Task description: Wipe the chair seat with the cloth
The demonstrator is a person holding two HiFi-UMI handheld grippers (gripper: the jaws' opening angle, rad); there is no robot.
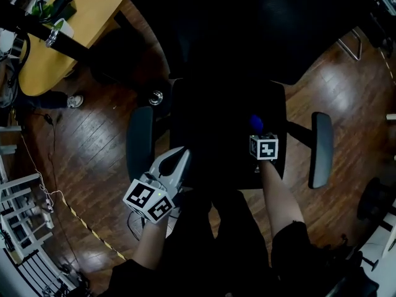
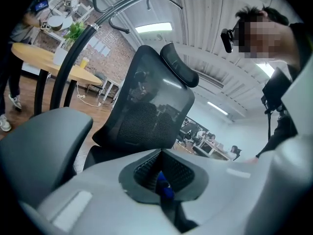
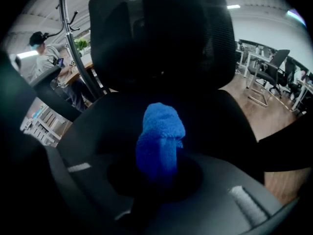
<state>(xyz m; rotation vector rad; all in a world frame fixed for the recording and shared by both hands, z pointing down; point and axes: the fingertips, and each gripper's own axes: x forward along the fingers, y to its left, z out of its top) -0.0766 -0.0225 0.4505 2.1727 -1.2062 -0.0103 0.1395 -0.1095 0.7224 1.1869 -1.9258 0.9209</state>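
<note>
A black office chair fills the middle of the head view, with its seat between two armrests. My right gripper is over the seat's right half, shut on a rolled blue cloth that sticks out past its jaws. In the right gripper view the cloth points at the seat and the backrest. My left gripper is at the seat's front left corner, jaws together and holding nothing. Past the left gripper I see a little of the cloth.
A round wooden table stands at the back left with a coat stand and a seated person near it. Cables and a white rack lie on the wooden floor at the left. More chairs stand far right.
</note>
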